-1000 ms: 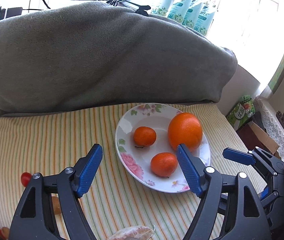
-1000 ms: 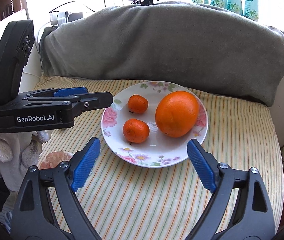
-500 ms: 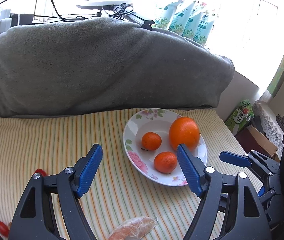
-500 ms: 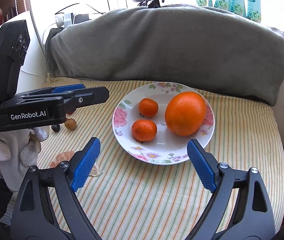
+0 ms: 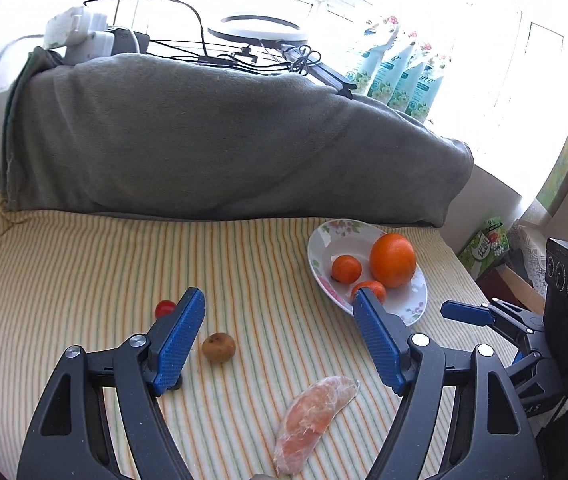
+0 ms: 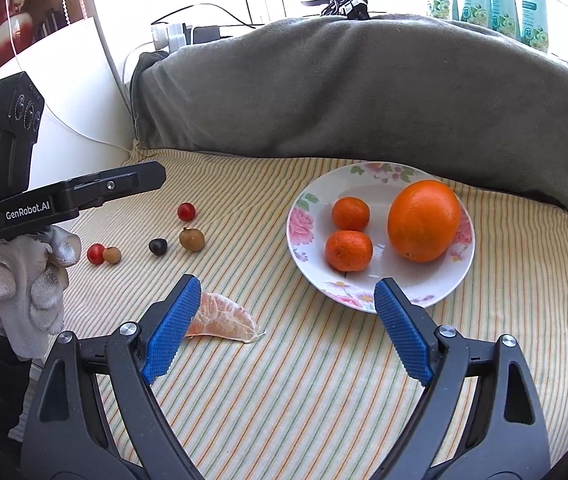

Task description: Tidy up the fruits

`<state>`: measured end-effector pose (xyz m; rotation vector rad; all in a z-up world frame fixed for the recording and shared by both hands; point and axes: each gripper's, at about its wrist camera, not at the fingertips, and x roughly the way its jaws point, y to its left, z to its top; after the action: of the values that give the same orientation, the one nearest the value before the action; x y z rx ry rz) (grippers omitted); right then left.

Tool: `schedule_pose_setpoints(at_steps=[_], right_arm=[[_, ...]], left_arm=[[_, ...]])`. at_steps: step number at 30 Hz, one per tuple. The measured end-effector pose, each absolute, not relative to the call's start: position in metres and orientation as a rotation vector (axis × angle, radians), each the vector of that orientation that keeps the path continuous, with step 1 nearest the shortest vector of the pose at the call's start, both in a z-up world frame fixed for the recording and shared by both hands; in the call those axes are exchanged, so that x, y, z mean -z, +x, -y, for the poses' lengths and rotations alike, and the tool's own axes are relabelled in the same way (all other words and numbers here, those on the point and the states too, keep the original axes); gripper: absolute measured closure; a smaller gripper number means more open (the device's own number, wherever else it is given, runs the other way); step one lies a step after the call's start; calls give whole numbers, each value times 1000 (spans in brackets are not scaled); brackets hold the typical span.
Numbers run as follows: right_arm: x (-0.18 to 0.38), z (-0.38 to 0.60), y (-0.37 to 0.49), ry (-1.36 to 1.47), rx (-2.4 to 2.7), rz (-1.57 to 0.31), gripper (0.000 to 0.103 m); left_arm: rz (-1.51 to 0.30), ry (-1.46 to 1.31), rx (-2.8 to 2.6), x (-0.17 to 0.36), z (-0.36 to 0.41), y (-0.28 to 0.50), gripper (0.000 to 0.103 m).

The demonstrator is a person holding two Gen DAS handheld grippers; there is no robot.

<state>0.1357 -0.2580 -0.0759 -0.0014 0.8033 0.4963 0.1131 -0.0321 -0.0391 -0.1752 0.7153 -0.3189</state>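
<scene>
I have both tongs hanging above the striped cloth (image 6: 323, 360) with nothing in them: the left tongs (image 5: 280, 344) stand wide apart, and the right tongs (image 6: 284, 328) are spread just as wide. The plate (image 6: 459, 280) sits toward the right near the grey blanket (image 6: 363, 92) and already carries the big orange (image 6: 423, 220) and two mandarins (image 6: 348, 250), (image 6: 350, 213). What remains loose on the cloth is small stuff: a peeled citrus segment (image 6: 224, 320) just beside my right tongs' left finger, a brown fruit (image 5: 218, 347) between the left tongs' fingers in that view, a dark berry (image 6: 158, 246), a red cherry tomato (image 6: 186, 211) further back, and another red one (image 6: 95, 253) touching a small brown one (image 6: 112, 255) near the gloved hand (image 6: 24, 280). My worries, judging from here: the segment looks soft and wet-skinned, so a hard squeeze could burst or tear it, while a light one may let it slip out on the way to the plate. The little round fruits are likely to roll off the pads or skitter across the soft, uneven cloth if I come down off-centre, and the touching pair could be knocked apart when I go for one. The plate is crowded on its far side; dropping anything against the orange might nudge a mandarin over the shallow rim. The two tongs are also near each other, so reaching across for the same piece risks a clash.
</scene>
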Motion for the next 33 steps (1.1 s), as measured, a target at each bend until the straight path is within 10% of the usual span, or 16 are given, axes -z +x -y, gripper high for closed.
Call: schedule_pose_setpoints(at_steps=[23,33], right_arm=[[116,228,128,-81,-638,-887,12],[130,210,131,-230,-717,-915,34]], left_arm=[[-855,-40,375,97,48,41,27],[-914,32,399,112,70,49,49]])
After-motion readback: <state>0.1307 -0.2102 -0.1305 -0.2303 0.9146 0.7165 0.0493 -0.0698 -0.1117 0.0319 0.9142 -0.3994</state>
